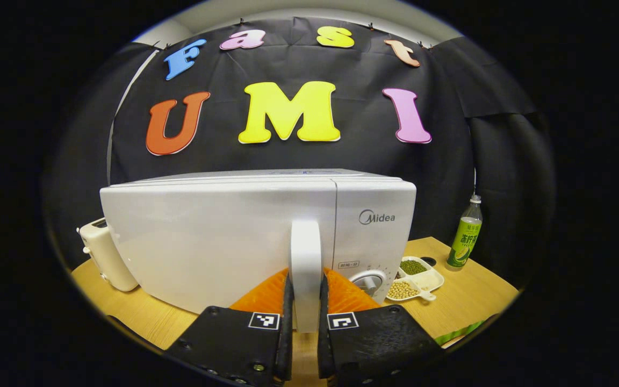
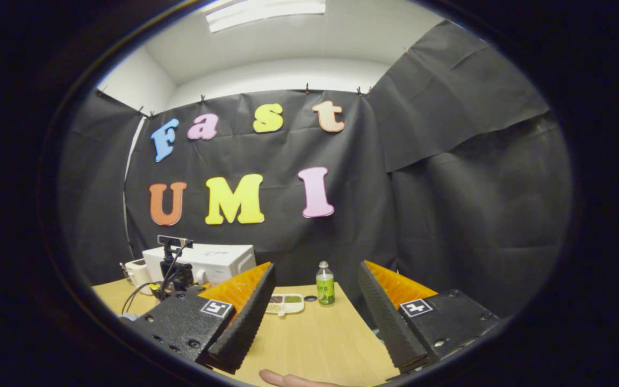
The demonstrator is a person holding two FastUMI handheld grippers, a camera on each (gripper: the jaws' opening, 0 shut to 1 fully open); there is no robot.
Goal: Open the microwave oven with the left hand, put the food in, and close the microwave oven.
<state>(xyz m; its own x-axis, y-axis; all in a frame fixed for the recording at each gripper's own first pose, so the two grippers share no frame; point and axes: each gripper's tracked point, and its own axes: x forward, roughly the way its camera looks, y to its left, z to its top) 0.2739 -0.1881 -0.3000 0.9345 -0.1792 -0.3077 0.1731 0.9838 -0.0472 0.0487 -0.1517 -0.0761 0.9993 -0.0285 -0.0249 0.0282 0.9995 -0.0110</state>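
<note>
The microwave oven (image 1: 223, 236) stands on the bench (image 1: 465, 295), door shut; its handle (image 1: 306, 269) is clamped by the left hand-held gripper (image 1: 306, 301). The right hand-held gripper (image 2: 309, 317) is held spread wide, nothing grasped

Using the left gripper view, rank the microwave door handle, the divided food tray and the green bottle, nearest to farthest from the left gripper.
1. Door handle, between the left gripper fingers.
2. Food tray, right of the microwave.
3. Green bottle, far right.

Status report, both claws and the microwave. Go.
Left claw shut on microwave door handle, door closed. Right claw open, empty, above table. Divided food dish waiting beside microwave. Nothing blocking.
</note>
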